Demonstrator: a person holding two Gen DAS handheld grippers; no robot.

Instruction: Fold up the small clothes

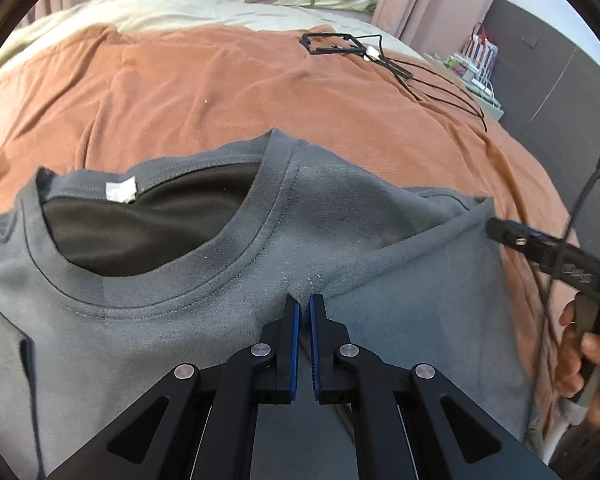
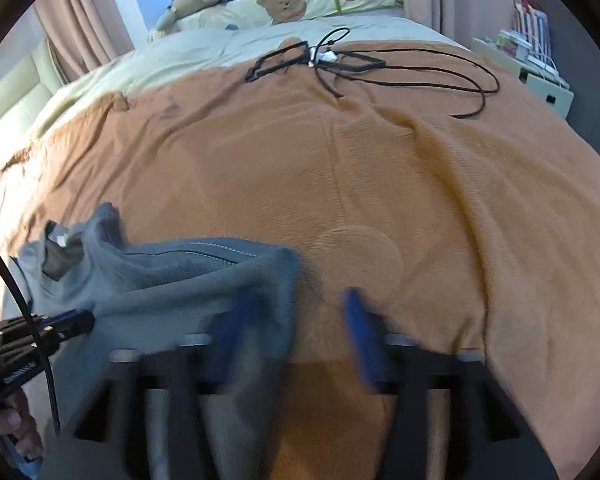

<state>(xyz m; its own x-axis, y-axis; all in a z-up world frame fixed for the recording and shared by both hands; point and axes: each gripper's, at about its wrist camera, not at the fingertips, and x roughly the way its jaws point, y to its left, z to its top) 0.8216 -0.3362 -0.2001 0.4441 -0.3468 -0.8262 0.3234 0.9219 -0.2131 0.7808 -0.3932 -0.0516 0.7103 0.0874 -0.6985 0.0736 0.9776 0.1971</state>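
Observation:
A grey T-shirt (image 1: 172,320) lies on the orange blanket (image 1: 220,92), its collar and white label (image 1: 121,191) facing me. My left gripper (image 1: 304,304) is shut on a pinch of shirt fabric just right of the collar. In the right wrist view the shirt (image 2: 172,280) sits low left, and my right gripper (image 2: 296,320) is open and blurred, its left finger over the sleeve edge, its right finger over the blanket (image 2: 380,160). The right gripper's tip (image 1: 500,230) shows at the sleeve edge in the left wrist view.
Black frames and cables (image 2: 340,64) lie at the far side of the blanket. Pillows and soft toys (image 2: 284,4) pile at the bed's head. A small white cabinet (image 2: 540,80) stands to the right of the bed.

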